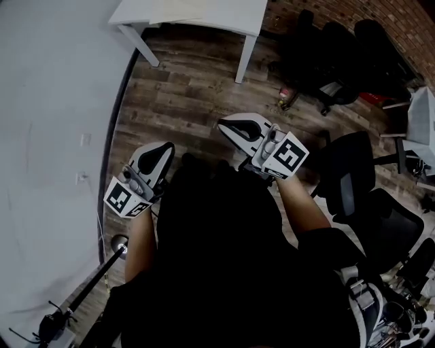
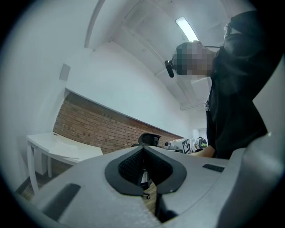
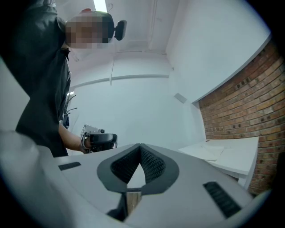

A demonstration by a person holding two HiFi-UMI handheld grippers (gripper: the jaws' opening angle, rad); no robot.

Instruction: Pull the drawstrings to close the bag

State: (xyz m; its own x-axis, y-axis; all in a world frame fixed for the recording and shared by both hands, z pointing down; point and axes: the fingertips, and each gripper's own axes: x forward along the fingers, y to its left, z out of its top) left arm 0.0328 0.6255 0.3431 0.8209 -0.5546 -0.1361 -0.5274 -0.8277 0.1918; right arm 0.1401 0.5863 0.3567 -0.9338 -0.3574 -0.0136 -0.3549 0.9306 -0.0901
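**Both grippers closed and empty, held out over a plank floor**

Nearest to us is our black shirt, with a bare forearm reaching forward on either side. The left gripper has its jaws pressed together with nothing between them, and its marker cube faces up toward us. The right gripper is likewise closed on nothing and sits a little further forward, well apart from the left. Below and beyond them lies the wooden floor. A black office chair stands on our right, and a thin dark stand leans by the white wall on our left. Further off is a white table, with a brick wall behind it to the right. We cannot tell where the bag or its drawstrings are.
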